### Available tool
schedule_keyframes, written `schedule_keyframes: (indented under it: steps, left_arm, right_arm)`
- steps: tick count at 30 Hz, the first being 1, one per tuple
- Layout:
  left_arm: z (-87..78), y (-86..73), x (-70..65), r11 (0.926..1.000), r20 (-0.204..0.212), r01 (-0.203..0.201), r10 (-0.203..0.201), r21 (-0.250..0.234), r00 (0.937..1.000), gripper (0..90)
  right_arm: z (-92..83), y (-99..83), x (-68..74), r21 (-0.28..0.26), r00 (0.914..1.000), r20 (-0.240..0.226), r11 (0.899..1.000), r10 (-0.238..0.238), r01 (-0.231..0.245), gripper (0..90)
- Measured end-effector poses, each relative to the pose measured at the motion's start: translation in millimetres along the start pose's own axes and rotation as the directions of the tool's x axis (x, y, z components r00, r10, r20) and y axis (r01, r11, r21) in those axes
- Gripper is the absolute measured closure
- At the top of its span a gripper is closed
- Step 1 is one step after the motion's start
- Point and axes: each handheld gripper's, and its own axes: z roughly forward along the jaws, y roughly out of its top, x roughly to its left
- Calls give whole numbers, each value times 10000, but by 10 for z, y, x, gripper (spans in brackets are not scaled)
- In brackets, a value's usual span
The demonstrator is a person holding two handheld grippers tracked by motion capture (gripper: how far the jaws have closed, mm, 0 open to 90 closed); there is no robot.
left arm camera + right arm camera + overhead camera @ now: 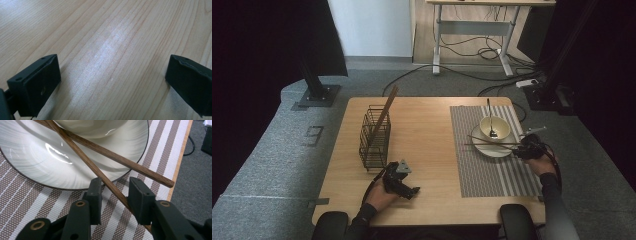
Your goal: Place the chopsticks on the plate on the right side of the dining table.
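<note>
**Chopstick Between My Jaws**

My right gripper (113, 191) stood at the plate's (75, 170) rim with its jaws narrow; one chopstick (100, 173) ran between them, untouched by the left pad; my left gripper (112, 82) gaped wide above the bare table (105, 32).

From above my side, the high view looks forward and down over the table (432, 125). My left claw's camera stares close at bare wood. My right one sits close to the plate (75, 157), also seen from above.
</note>
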Motion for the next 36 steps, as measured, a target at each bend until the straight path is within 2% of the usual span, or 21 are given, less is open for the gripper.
schedule_keyframes:
  steps: [4, 9, 27, 30, 36]
  left_arm:
    - [0, 0, 0, 10000, 0, -1, 1, 2, 10000, 0]
    - [0, 0, 0, 10000, 5, 2, -2, -5, 10000, 0]
    - [0, 0, 0, 10000, -4, 3, -3, 3, 10000, 0]
    - [0, 0, 1, 10000, -4, 0, 0, 4, 10000, 0]
    - [0, 0, 0, 10000, -6, 5, -5, -3, 10000, 0]
  right_arm:
    - [14, 5, -3, -36, 9999, 172, 10000, 19, -18, 531]
    - [23, 21, -22, -145, 9976, 677, 9998, 147, -137, 433]
    - [64, 41, -109, -279, 9924, 1087, 9981, 568, -541, 393]
    - [38, 31, -87, -419, 9932, 1028, 9978, 547, -506, 386]
    - [-94, -42, 0, -1033, 9930, 1052, 9937, 542, -433, 336]
